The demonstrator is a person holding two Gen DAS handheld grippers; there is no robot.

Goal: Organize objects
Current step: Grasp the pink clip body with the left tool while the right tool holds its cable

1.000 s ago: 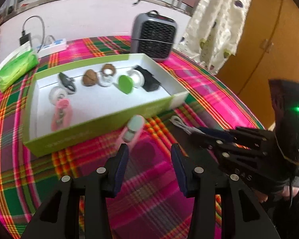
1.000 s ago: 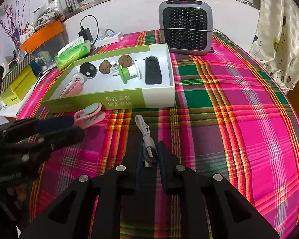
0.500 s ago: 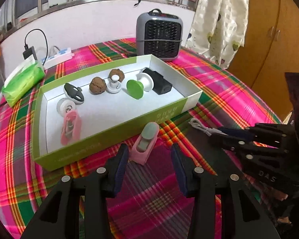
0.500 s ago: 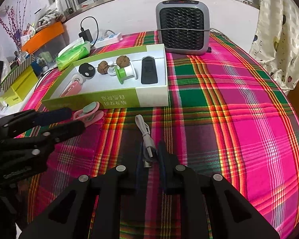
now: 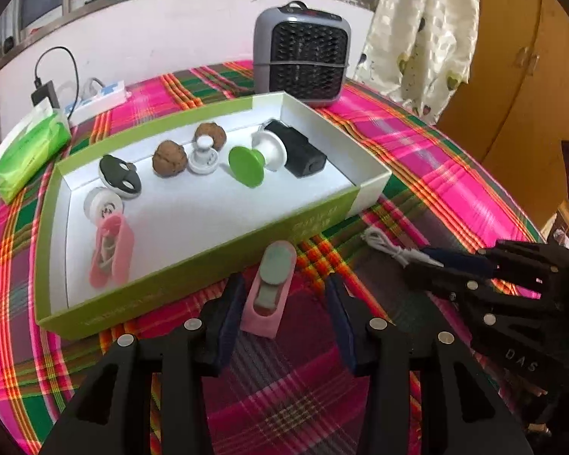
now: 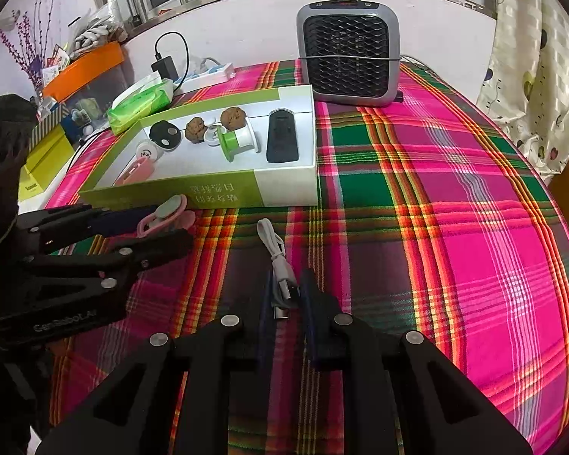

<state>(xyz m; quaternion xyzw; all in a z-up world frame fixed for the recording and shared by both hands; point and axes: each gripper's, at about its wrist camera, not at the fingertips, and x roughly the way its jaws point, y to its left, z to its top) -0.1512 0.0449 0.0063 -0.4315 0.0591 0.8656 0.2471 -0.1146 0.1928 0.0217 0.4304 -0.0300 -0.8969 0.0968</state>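
While the right gripper [image 6: 284, 295] is clamped on the plug end of a short white USB cable [image 6: 273, 244] lying on the plaid tablecloth [image 6: 455, 204], the left gripper [image 5: 284, 303] stands wide apart around a pink clip [image 5: 271, 290], not pressing it. Just beyond sits the green-and-white box [image 5: 322, 223] of small items, then a grey heater [image 5: 303, 64].

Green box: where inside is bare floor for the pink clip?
The green box has bare floor along its front wall, right of the boxed pink clip, below the spool. The back row is crowded.
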